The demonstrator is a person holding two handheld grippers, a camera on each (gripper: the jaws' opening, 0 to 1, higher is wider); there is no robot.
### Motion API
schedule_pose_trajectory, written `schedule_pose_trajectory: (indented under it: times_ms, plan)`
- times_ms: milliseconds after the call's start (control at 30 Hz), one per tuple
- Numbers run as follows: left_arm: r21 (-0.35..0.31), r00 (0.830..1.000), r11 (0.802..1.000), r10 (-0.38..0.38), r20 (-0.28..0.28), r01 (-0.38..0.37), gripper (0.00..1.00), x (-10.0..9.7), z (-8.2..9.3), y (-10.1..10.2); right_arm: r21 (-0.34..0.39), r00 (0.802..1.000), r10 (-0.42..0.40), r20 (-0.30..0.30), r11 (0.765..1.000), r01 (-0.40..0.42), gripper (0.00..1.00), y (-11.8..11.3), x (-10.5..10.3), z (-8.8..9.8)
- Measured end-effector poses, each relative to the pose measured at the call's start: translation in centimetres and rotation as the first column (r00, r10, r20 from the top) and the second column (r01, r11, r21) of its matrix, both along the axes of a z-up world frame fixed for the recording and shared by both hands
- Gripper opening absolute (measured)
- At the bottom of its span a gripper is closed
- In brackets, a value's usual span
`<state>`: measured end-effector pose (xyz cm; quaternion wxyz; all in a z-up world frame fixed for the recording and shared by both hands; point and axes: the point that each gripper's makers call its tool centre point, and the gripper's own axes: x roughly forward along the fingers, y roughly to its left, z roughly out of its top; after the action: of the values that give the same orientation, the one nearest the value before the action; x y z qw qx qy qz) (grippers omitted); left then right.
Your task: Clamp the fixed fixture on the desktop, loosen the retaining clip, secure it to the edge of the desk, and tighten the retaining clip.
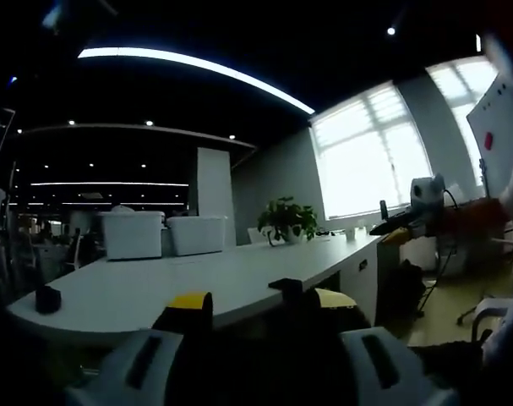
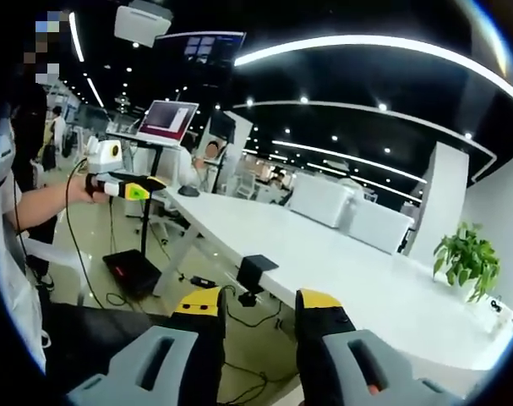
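The right gripper (image 2: 256,311) holds its jaws narrowly apart with nothing between them. The black clamp (image 2: 254,272) sits straight ahead on the near edge of the white desk (image 2: 341,262). The left gripper (image 1: 264,309), jaws wide and holding nothing, faces the same clamp (image 1: 286,288). I judge the right nearer. The clamp's screw and clip are too dark to make out.

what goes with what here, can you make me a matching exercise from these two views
Things:
1. fixture
2. potted plant
3. laptop
4. white bins

Places:
A. raised on a stand
B. clamped on the desk's near edge
C. at the desk's far end, near the window
D. side by side on the desk top

Pairs: 1-B, 2-C, 3-A, 4-D
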<state>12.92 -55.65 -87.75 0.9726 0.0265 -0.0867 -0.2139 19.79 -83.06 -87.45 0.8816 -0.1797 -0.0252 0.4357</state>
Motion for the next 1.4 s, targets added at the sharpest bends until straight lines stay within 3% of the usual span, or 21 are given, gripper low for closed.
schedule_pose_trajectory:
  times_ms: [500,733,900,1400]
  plan:
    - [-0.051,1.000,0.998,0.023,0.007,-0.023,0.46,-0.3,-0.4,1.8,-0.038,1.000,0.009,0.015,0.999,-0.008,0.31,1.0,-0.3,-0.2]
    - [-0.092,0.999,0.995,0.031,0.039,-0.028,0.46,-0.5,0.6,2.4,-0.033,1.000,-0.007,0.022,0.999,0.008,0.31,0.8,0.0,0.9]
    - [-0.066,0.999,0.997,0.042,0.031,-0.040,0.46,-0.8,0.4,2.4,-0.024,0.999,0.005,0.047,1.000,-0.004,0.31,1.1,-0.8,1.4]
    - [-0.068,0.999,0.997,0.027,0.042,-0.024,0.46,-0.3,0.4,1.8,-0.003,0.999,-0.031,0.020,1.000,0.031,0.31,-0.2,0.1,1.0]
